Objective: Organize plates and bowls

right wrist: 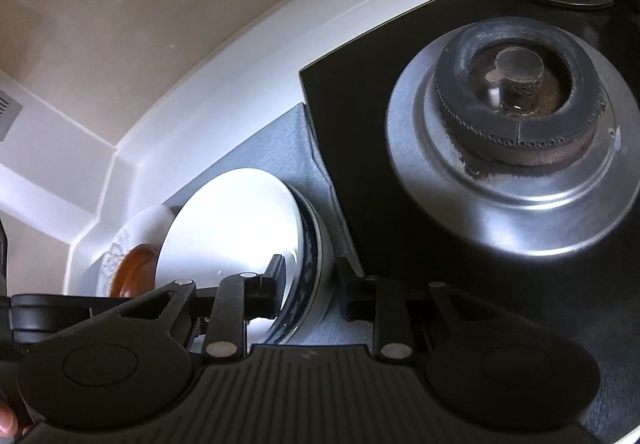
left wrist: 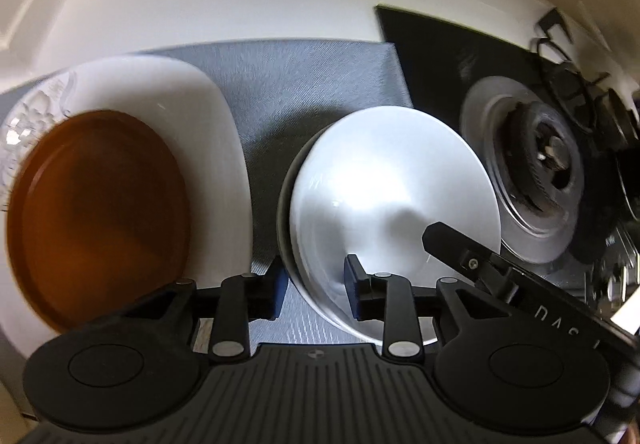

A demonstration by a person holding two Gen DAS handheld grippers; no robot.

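Note:
A white bowl point(left wrist: 392, 179) sits nested in a blue-patterned bowl point(right wrist: 308, 240) on a grey mat point(left wrist: 304, 83). My left gripper point(left wrist: 316, 290) straddles the stack's left rim, one finger outside and one inside. There is a gap at the rim, so it is open. My right gripper point(right wrist: 310, 286) straddles the opposite rim, with visible slack on both sides, and is also open. One of its fingers point(left wrist: 448, 240) shows inside the bowl in the left wrist view. To the left, a brown plate point(left wrist: 100, 211) lies on a white square plate point(left wrist: 188, 95) over a clear patterned glass plate point(left wrist: 36, 111).
A black cooktop point(right wrist: 360, 123) with a metal gas burner point(right wrist: 516, 115) borders the mat on the right. A black pan support point(left wrist: 560, 43) stands at its far side. A white raised counter ledge point(left wrist: 224, 3) runs behind the mat.

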